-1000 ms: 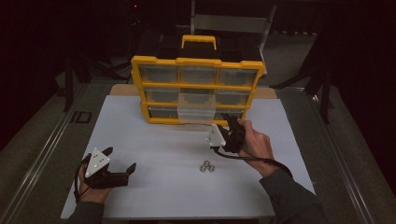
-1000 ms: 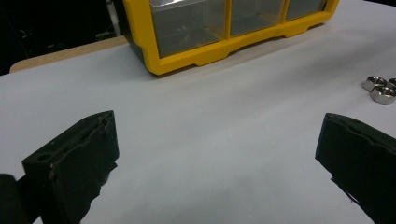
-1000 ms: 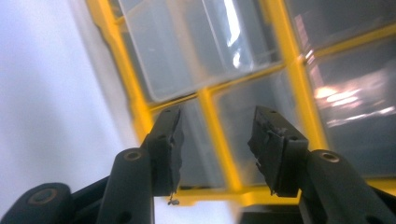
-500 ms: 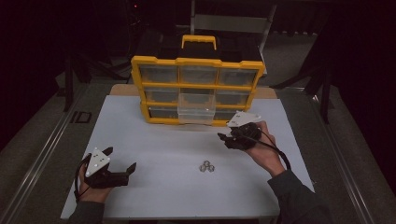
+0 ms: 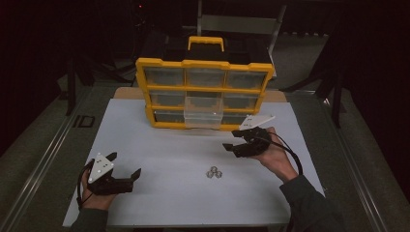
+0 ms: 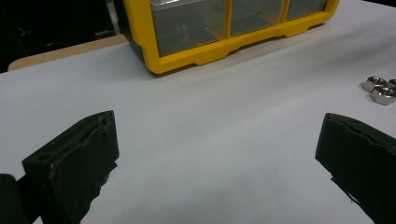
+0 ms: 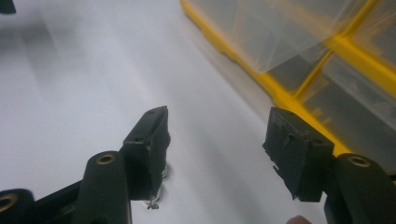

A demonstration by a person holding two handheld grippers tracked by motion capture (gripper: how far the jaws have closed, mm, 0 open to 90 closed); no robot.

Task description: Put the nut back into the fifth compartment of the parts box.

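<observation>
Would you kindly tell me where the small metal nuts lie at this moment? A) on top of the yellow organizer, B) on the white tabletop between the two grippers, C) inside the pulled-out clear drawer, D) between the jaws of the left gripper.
B: the nuts sit bare on the white tabletop, with the left gripper and right gripper to either side, both holding nothing.

Drawer cabinet (image 5: 205,92) stands at the far edge of the table (image 5: 159,145), centred, with its bottom middle drawer (image 5: 203,116) pulled out toward the near side. Nuts (image 5: 213,172) lie clustered on the table mid-way toward the near edge. Right gripper (image 5: 235,141) sits right of the nuts, just before the cabinet. Left gripper (image 5: 126,166) sits near the near-left corner, well apart from the nuts.
</observation>
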